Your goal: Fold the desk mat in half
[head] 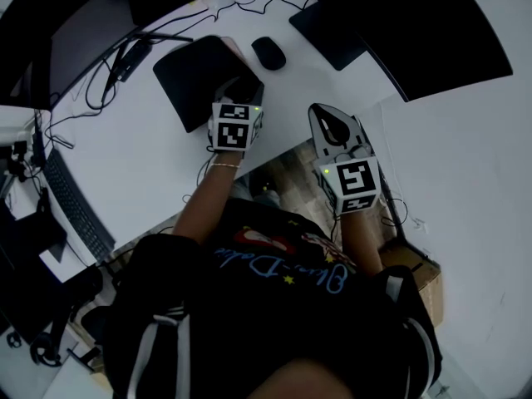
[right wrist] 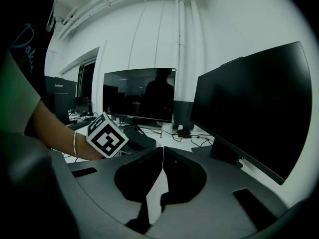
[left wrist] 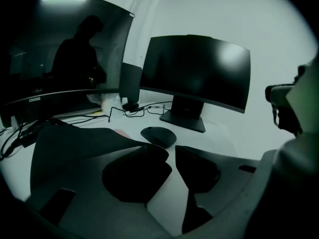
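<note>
Hidden: the near right corner of the desk mat [head: 195, 73], covered by the left gripper [left wrist: 171, 151]; contact cannot be told. Right gripper [right wrist: 162, 150], nearest, off the bench's [head: 125, 156] near right edge: jaws together, empty, well apart from the mat. Left gripper: jaws apart, bare white bench between. Mat: black, matte, roughly square, flat, left of the smooth oval mouse [head: 268, 52].

Left gripper [left wrist: 172, 152] was held forward on an outstretched bare forearm [head: 206, 194], jaws parted with a clear gap and nothing between them. Right gripper [right wrist: 163, 153] sat nearer the body, pointing forward, jaws closed tip to tip, empty.
</note>
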